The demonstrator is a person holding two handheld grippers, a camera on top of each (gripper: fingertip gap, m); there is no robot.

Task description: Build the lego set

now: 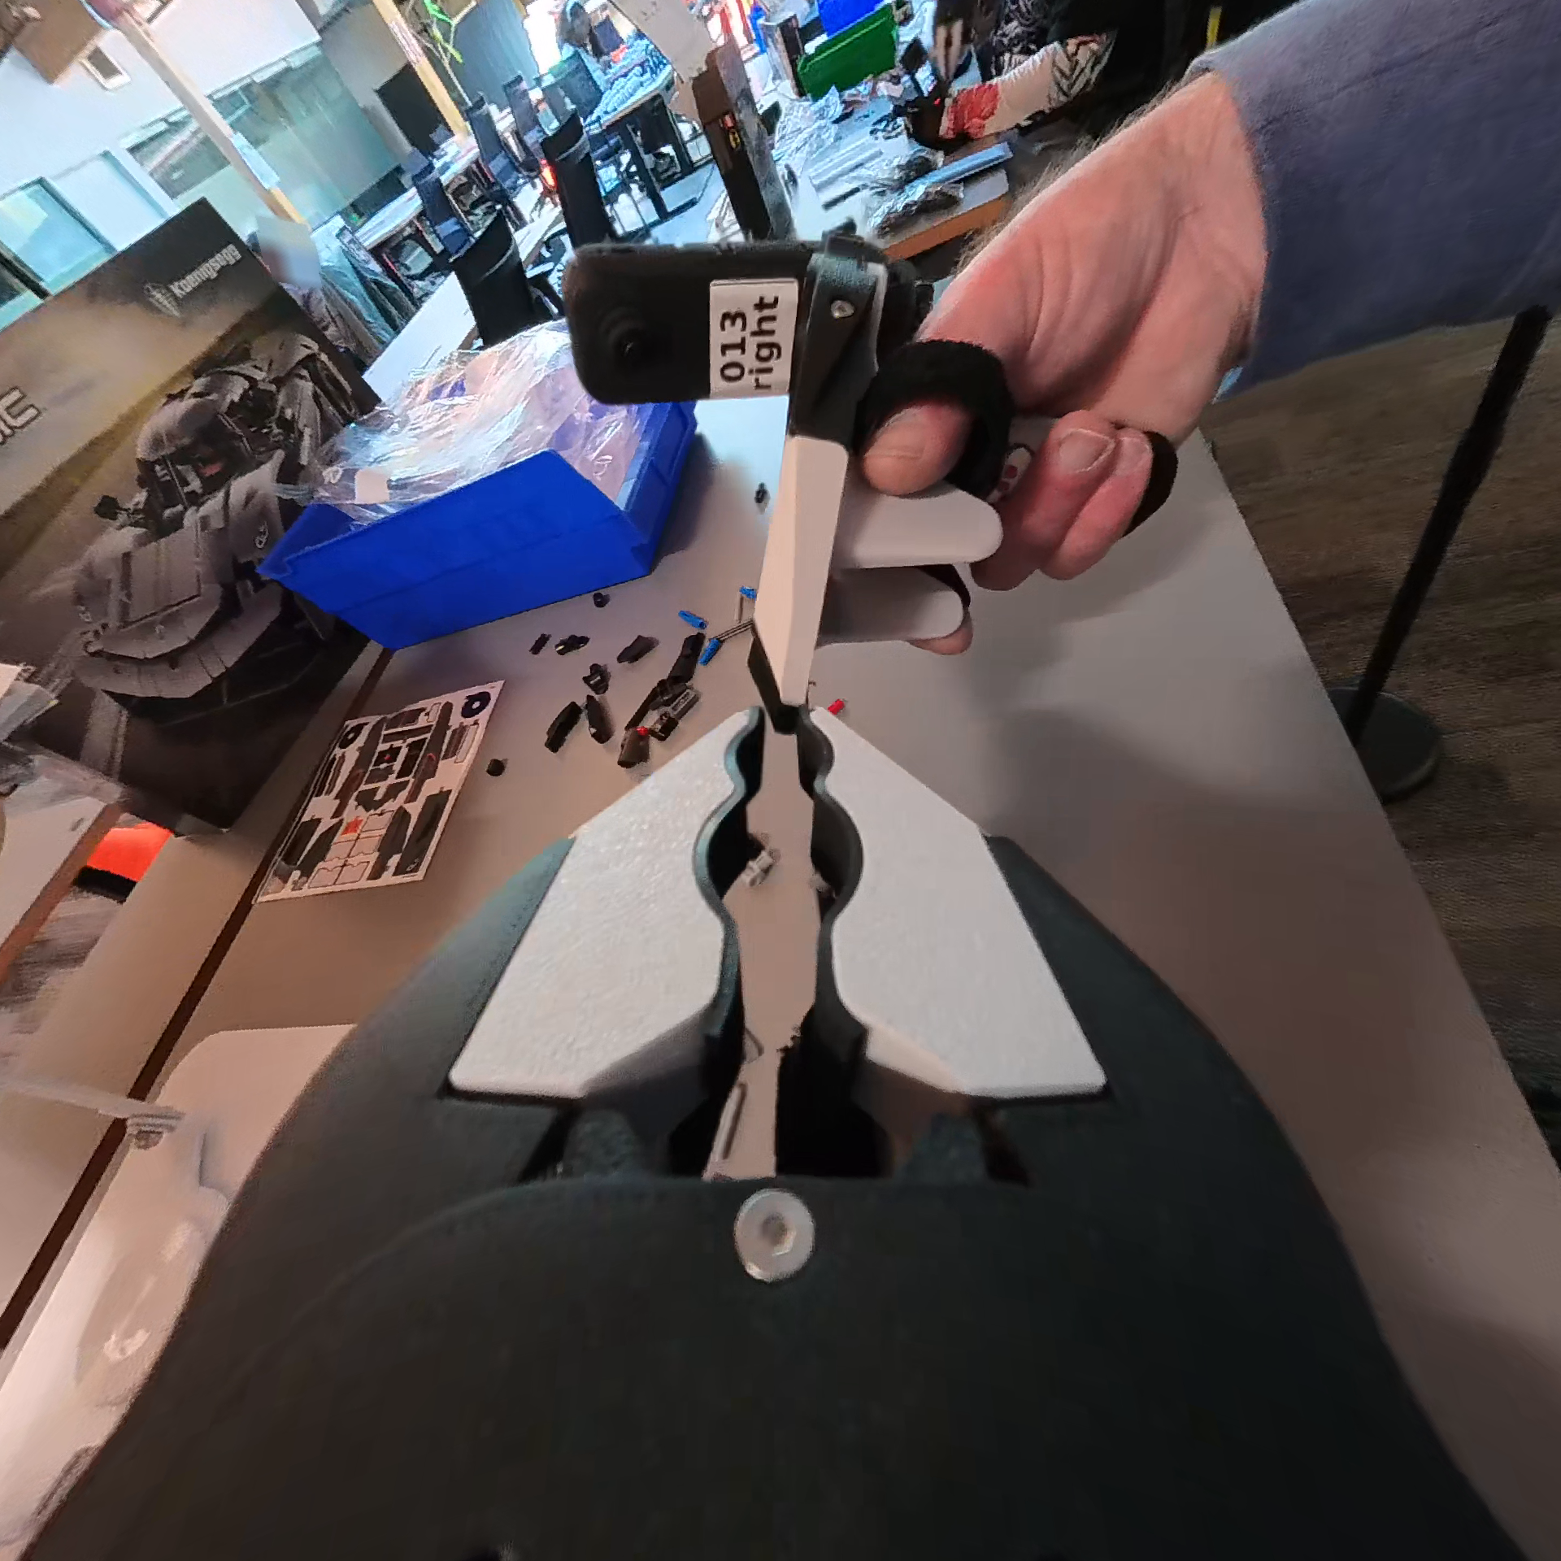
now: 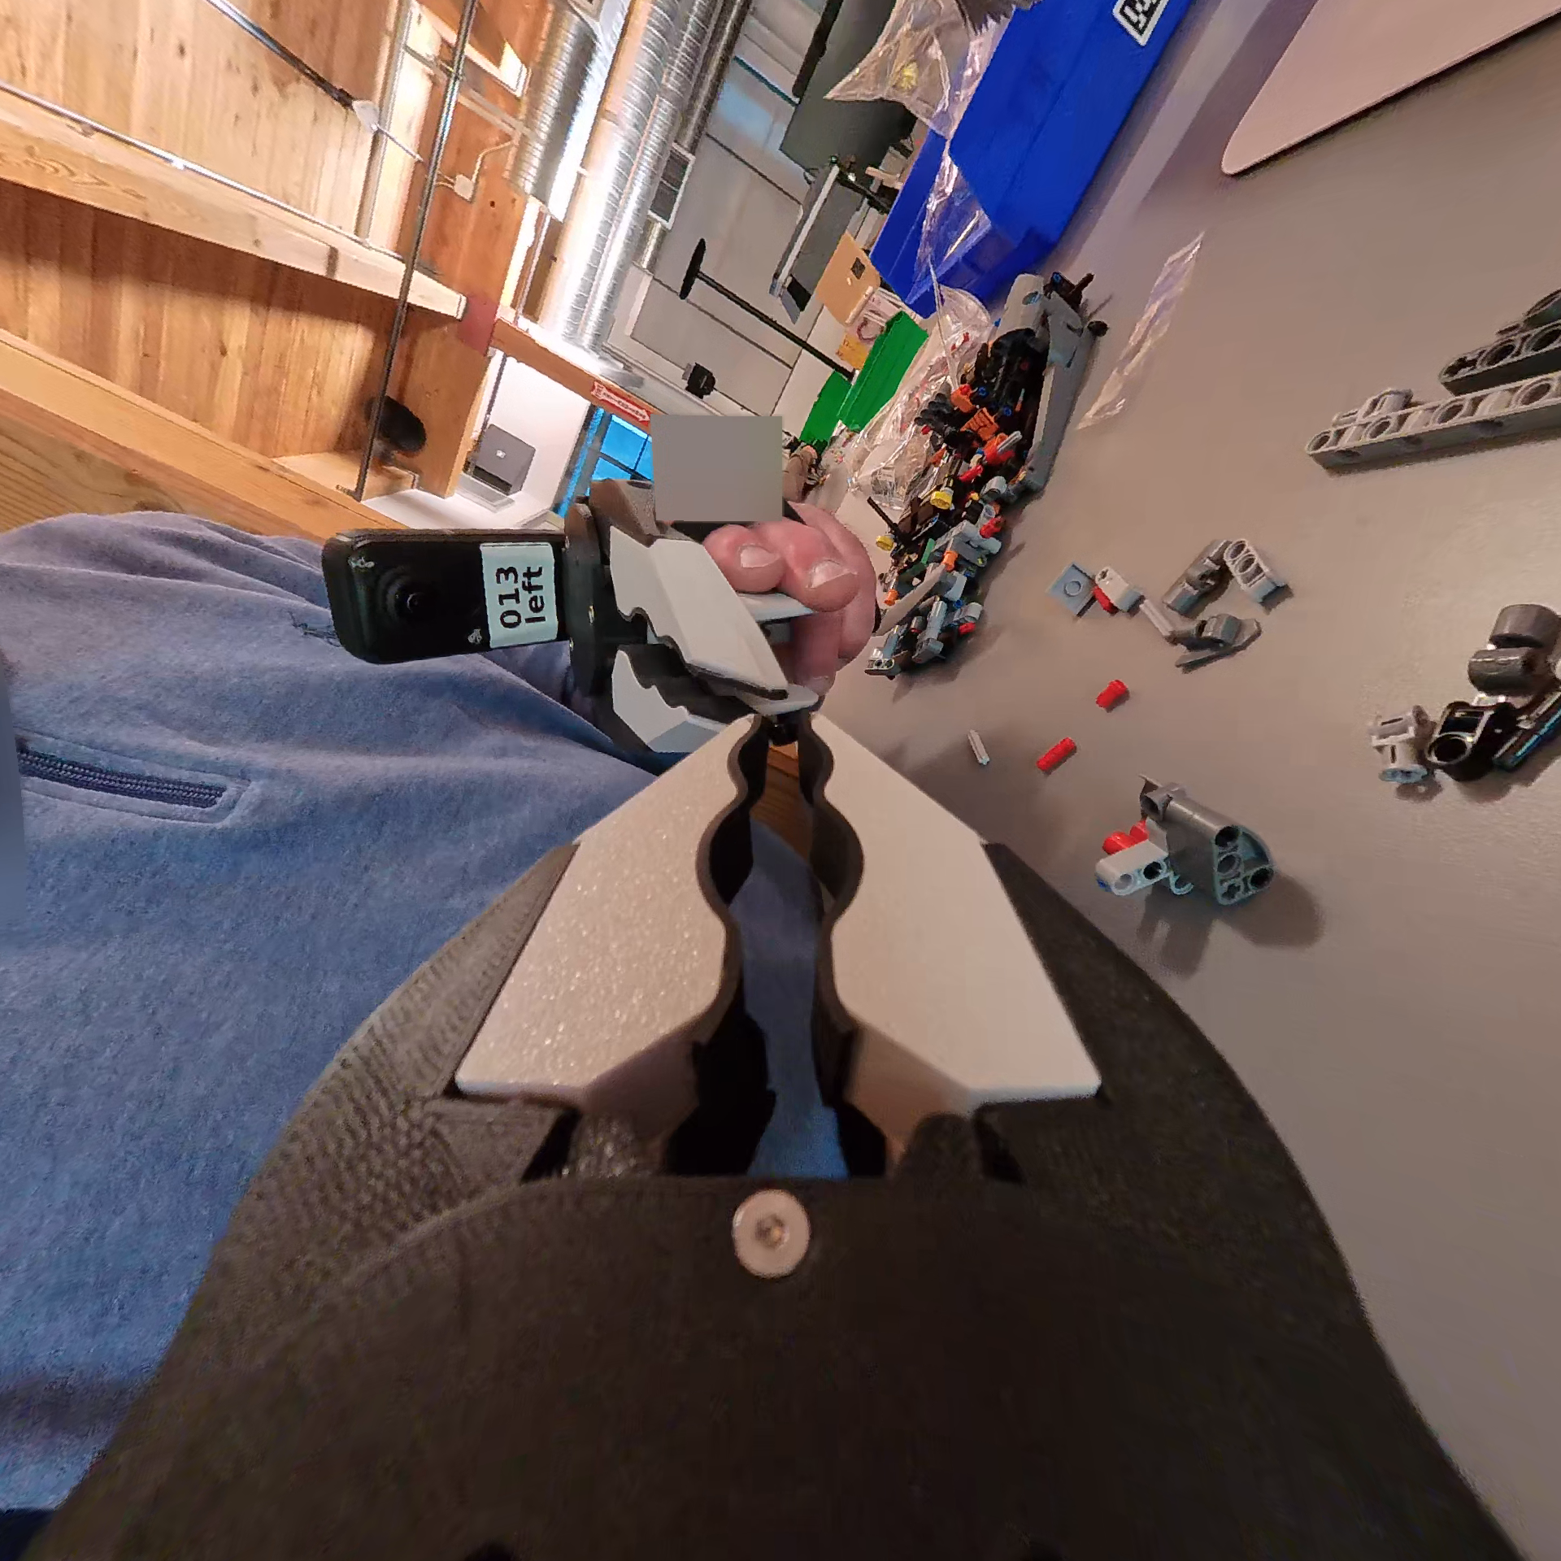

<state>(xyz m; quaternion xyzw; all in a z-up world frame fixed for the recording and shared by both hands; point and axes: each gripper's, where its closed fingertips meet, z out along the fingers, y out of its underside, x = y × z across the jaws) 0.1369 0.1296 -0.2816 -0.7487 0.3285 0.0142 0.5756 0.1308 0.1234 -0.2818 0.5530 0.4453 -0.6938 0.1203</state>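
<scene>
In the left wrist view my left gripper has its fingertips closed around a small black lego piece, held above the grey table. My right gripper comes down from above, held by a hand, and its closed tips meet the same piece. In the right wrist view my right gripper pinches the small black piece at its very tips. The left gripper reaches in from the left and touches that piece from above.
A blue bin with plastic bags, a sticker sheet, loose black pieces and the set's box lie to the left. The right wrist view shows a partly built model, grey beams, red pins and small grey assemblies. My left and right fingertips are right by each other. Left tips and right tips are each some 25 centimeters from the partly built model.
</scene>
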